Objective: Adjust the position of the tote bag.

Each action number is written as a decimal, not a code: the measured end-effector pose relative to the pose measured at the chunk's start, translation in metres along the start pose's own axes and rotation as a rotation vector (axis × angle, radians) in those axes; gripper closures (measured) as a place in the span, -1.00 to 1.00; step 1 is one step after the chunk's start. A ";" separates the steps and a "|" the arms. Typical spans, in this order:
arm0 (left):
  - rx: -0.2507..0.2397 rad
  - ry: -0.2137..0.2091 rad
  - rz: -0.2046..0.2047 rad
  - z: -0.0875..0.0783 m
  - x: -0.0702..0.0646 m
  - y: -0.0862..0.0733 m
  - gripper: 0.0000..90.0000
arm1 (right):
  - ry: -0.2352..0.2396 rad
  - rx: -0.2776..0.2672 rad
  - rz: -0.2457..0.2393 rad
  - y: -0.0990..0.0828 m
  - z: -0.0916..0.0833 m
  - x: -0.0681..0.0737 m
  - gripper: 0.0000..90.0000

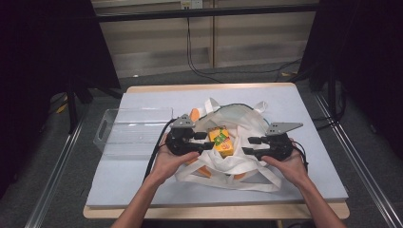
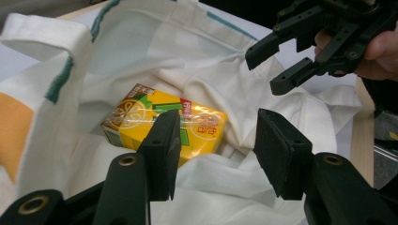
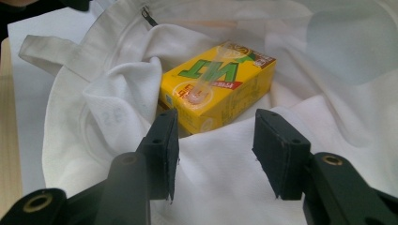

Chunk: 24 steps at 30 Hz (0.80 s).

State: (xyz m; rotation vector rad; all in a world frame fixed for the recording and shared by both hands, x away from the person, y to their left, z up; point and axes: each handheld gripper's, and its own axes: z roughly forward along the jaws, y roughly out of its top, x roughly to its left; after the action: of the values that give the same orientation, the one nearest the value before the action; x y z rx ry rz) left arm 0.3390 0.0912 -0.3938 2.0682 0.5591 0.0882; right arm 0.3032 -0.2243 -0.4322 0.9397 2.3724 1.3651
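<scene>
A yellow juice box [image 1: 222, 140] sits in the white bag [image 1: 247, 164].
Your left tool [image 1: 207, 141] and right tool [image 1: 248, 145] are both open, holding nothing; next, maybe grab the box.

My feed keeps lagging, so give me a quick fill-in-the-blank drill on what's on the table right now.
1. The yellow drink carton lies inside the white ____ bag.
2. The jaws of both the left gripper and the right gripper stand ____.
3. The clear plastic bin sits on the person's ____ side of the tote bag.

Missing words: tote; open; left
</scene>
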 end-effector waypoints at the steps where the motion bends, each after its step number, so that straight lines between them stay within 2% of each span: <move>1: 0.007 -0.008 0.004 0.001 -0.001 0.000 0.11 | -0.001 0.001 -0.002 0.000 0.001 0.000 0.13; 2: 0.019 -0.002 0.023 -0.001 -0.003 -0.003 0.11 | -0.001 0.005 -0.004 0.001 0.002 0.001 0.12; 4: 0.027 0.000 0.029 -0.003 -0.003 -0.005 0.11 | 0.005 0.008 -0.007 0.003 0.004 0.002 0.11; 7: 0.023 0.010 0.007 -0.012 -0.002 -0.020 0.11 | 0.020 0.034 -0.018 0.011 0.021 0.005 0.08; 11: 0.033 0.015 0.012 -0.017 -0.002 -0.031 0.12 | 0.020 0.050 -0.022 0.017 0.033 0.009 0.04; 13: 0.020 0.015 0.012 -0.024 -0.003 -0.040 0.12 | 0.023 0.067 -0.026 0.024 0.042 0.012 -0.03; 16: 0.024 0.012 0.011 -0.028 -0.003 -0.042 0.12 | 0.008 0.109 -0.043 0.035 0.053 0.014 -0.14; 18: 0.000 0.010 0.010 -0.035 -0.003 -0.043 0.11 | 0.011 0.123 -0.041 0.043 0.060 0.014 -0.25; 21: -0.006 0.017 0.011 -0.038 -0.003 -0.042 0.11 | 0.006 0.145 -0.042 0.049 0.068 0.012 -0.32; 24: -0.015 0.017 0.006 -0.040 -0.002 -0.043 0.11 | -0.014 0.181 -0.018 0.056 0.082 0.005 -0.43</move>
State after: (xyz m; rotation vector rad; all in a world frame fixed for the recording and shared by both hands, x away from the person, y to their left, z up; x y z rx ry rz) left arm 0.3104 0.1409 -0.4071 2.0568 0.5609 0.1128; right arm 0.3632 -0.1457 -0.4282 0.9671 2.5198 1.1481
